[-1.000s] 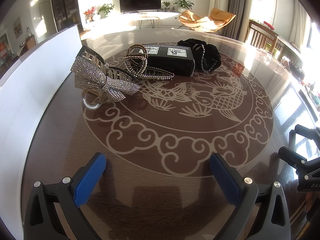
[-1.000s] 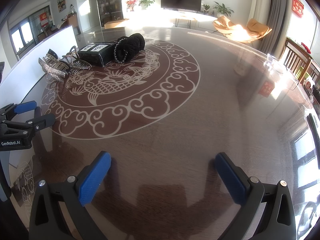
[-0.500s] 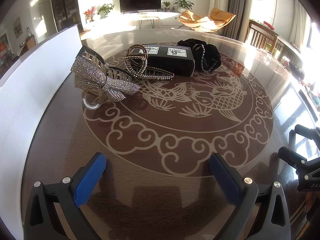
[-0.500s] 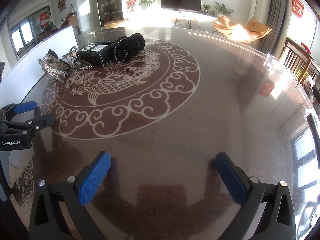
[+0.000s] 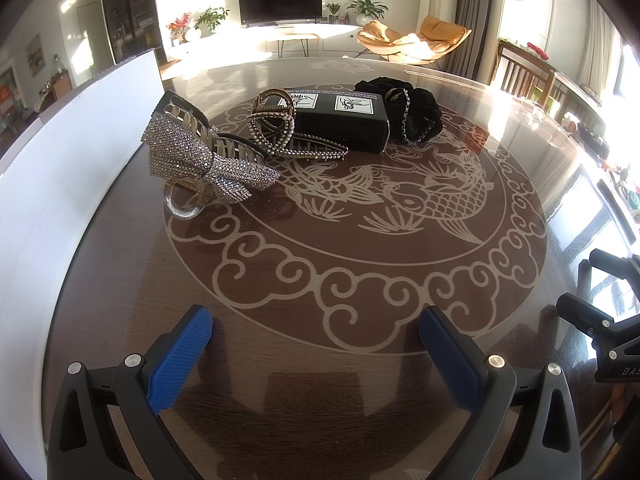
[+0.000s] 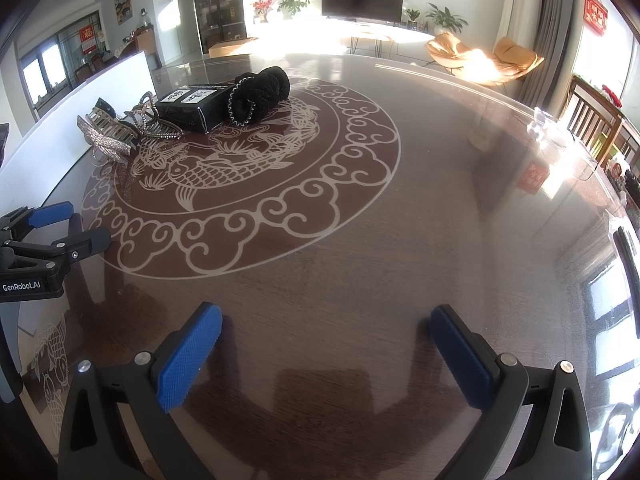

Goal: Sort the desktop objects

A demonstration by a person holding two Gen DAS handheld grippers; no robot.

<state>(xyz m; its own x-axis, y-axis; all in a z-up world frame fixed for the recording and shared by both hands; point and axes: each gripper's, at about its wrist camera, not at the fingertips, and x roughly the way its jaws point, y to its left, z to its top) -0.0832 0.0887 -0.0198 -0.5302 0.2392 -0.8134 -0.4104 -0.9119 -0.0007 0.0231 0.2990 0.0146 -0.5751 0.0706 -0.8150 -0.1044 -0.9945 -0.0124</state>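
Observation:
Four objects lie at the far left of a round glass-topped table (image 5: 360,360): a rhinestone bow hair claw (image 5: 204,160), a pearl-and-gold hair claw (image 5: 288,132), a black box (image 5: 340,120) and a black scrunchie (image 5: 412,114). They also show in the right wrist view: bow claw (image 6: 106,136), box (image 6: 192,108), scrunchie (image 6: 260,92). My left gripper (image 5: 316,344) is open and empty, near the table's front, well short of the objects. My right gripper (image 6: 324,344) is open and empty, to its right.
A white board (image 5: 60,168) stands upright along the table's left edge beside the bow claw. The table carries a fish-and-cloud pattern (image 5: 400,200). Chairs (image 6: 592,120) stand at the table's right side. The right gripper shows at the left view's edge (image 5: 608,320).

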